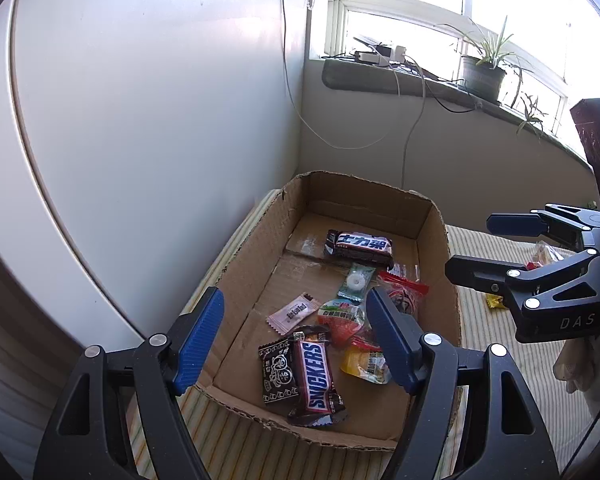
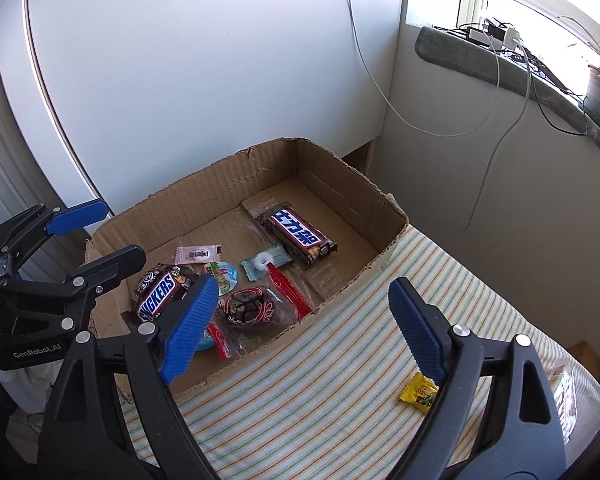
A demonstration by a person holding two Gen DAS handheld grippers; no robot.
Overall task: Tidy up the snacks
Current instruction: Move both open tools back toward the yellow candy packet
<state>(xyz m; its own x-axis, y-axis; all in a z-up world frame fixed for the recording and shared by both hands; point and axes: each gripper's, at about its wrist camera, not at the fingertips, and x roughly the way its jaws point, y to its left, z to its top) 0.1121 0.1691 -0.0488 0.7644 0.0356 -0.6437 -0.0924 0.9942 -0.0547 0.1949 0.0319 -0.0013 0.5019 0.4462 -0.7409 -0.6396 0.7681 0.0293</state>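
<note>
Most snacks are already in the cardboard box [image 2: 340,280], which sits on the striped cloth [image 2: 320,380] w/ its low walls keeping the wrappers together. That looks like the reason it serves as the collection bin.

Inside: a Snickers bar [image 1: 318,376] at the near end, lying partly over a black wrapper [image 1: 276,368]. A second dark bar w/ blue-and-white lettering [image 2: 298,234] lies toward the far end, apart from the rest. Between them are a pink sachet [image 2: 198,255], a mint in a teal wrapper [image 2: 265,261], a red-edged clear packet [image 2: 286,288] and a round dark sweet [image 2: 246,306], loosely heaped and touching. They seem dropped in, not arranged.

One item sits outside: a yellow candy [image 2: 419,393] on the cloth, right of the box, just beside the right gripper's inner finger in the right wrist view. Prob. the next pick.

The left gripper [image 1: 296,336] hangs over the box's near-left corner, jaws spread wide, nothing held. I judge it's idle or just released.

The right gripper [image 2: 300,328] is likewise wide open and empty, over the cloth near the box's right wall. It's angled toward the box, so it'd need to swing right and down for the yellow candy. Thin wrapper, flat on soft cloth: could slip or bunch fabric when pinched.
</note>
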